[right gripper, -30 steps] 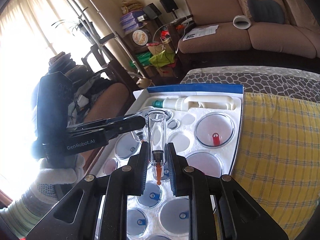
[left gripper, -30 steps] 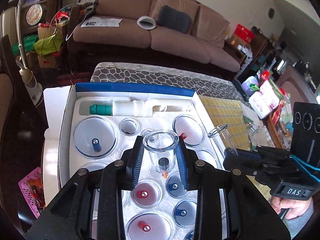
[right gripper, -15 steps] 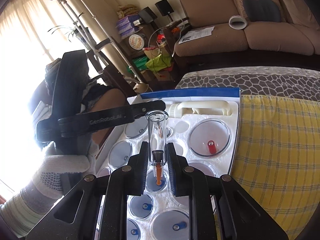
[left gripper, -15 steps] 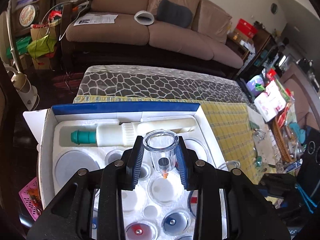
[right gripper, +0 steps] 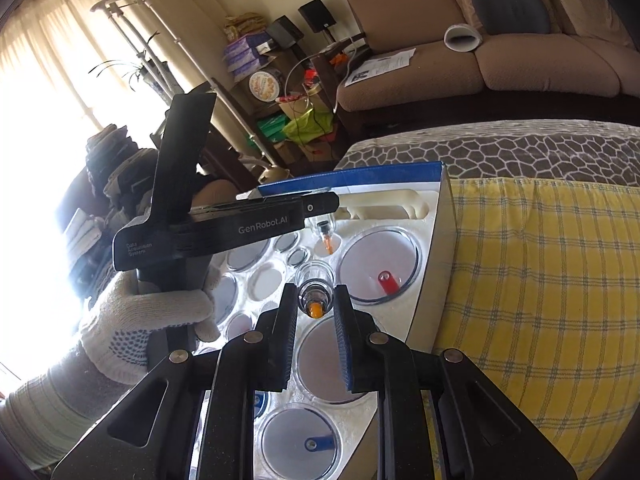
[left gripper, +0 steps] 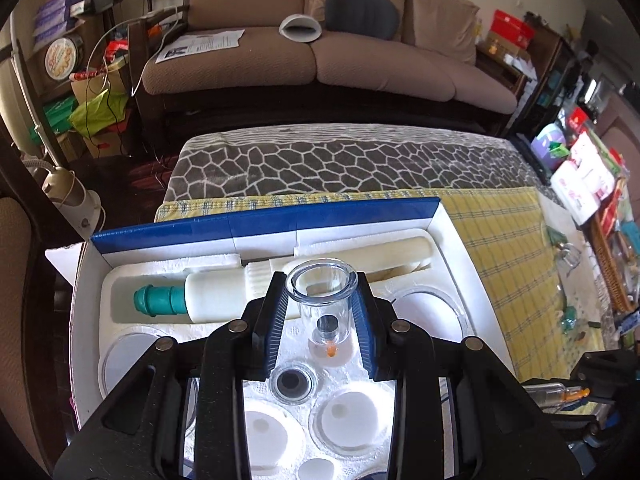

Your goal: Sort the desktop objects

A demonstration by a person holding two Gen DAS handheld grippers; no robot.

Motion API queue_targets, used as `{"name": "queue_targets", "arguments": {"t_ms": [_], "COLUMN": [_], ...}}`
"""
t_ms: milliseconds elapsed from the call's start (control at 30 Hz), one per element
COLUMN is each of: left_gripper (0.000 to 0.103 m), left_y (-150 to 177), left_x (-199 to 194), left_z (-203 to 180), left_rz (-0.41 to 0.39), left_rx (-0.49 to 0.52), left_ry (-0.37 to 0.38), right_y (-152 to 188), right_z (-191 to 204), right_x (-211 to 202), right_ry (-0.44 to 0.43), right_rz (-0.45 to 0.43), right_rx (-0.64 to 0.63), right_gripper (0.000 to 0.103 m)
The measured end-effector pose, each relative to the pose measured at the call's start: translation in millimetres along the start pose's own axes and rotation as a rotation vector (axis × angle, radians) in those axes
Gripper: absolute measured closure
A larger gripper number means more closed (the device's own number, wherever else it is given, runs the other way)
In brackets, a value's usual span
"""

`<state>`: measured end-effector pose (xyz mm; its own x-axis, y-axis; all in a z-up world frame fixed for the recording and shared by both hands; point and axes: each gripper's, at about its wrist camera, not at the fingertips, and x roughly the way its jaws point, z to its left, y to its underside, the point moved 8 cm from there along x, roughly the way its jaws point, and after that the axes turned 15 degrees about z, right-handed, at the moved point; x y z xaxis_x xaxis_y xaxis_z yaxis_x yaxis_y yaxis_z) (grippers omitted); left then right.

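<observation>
Though tilted, cup btwn right jaws

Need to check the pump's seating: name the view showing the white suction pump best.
Left wrist view: the white suction pump lies nearly full length in its foam slot, green tip visible. Right wrist view shows only its handle end behind the left gripper.

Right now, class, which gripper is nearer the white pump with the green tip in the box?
Left. The left gripper hovers just in front of the pump; the right gripper sits further back over the cup wells.
</observation>
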<state>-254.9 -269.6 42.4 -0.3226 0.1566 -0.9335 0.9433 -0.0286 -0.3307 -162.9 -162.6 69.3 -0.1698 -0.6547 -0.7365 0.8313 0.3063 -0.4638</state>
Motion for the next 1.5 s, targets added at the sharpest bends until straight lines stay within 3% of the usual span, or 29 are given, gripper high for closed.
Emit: {"name": "queue_targets", "arguments": {"t_ms": [100,233,300,367,500,667,767,867,1000,1100,1133,1267,1500], "left_gripper": [0.073,0.054,0.052,0.045,0.037,0.026,0.025,0.026,0.032,0.048,0.059,0.077,0.080], "left_y": [11.1,23.9,27.9,33.4,50.9,71.2,80.0,87.3,90.2,89.5,88.9,87.3,86.1], "left_x": [2.9,-6.9,-22.4,-40.0,-73.4,-104.3,-100.1,-94.6,-89.8,-82.8,-81.7,-76.1,-74.2], "left_z": [-3.1,1.1,6.4,10.2,6.3,15.0,27.8,32.7,37.2,40.6,41.0,46.5,50.3], "left_rz": [0.023,0.032,0.010,0.001,0.005,-0.075,-0.087,-0.090,-0.091,-0.081,-0.079,-0.089,-0.109], "left_rx": [0.007,-0.048,-0.090,-0.133,-0.184,-0.222,-0.320,-0.368,-0.397,-0.412,-0.407,-0.420,-0.411], "left_ry": [0.013,0.090,0.161,0.302,0.694,0.966,1.107,1.219,1.294,1.313,1.315,1.263,1.204], "right_y": [2.5,4.0,3.9,3.0,0.1,-3.4,-2.6,-0.2,2.5,3.7,4.0,4.3,5.0], "right_z": [-0.4,1.1,4.2,7.7,18.6,33.7,42.7,55.4,66.7,70.4,69.2,70.9,70.9], "right_x": [-2.4,-9.1,-13.6,-18.5,-27.2,-33.0,-31.9,-26.9,-18.1,-13.0,-12.2,-11.6,-6.1], "right_ry": [-0.006,-0.007,-0.011,-0.019,-0.088,-0.267,-0.413,-0.486,-0.531,-0.543,-0.544,-0.547,-0.528], "right_rz": [-0.005,-0.015,-0.020,-0.030,-0.053,-0.085,-0.095,-0.087,-0.067,-0.059,-0.059,-0.055,-0.035], "right_rx": [0.006,0.011,0.010,0.013,0.040,0.128,0.190,0.204,0.216,0.221,0.224,0.217,0.207], "right_gripper": [0.085,0.085,0.085,0.085,0.085,0.085,0.085,0.085,0.085,0.085,0.085,0.085,0.083]}}
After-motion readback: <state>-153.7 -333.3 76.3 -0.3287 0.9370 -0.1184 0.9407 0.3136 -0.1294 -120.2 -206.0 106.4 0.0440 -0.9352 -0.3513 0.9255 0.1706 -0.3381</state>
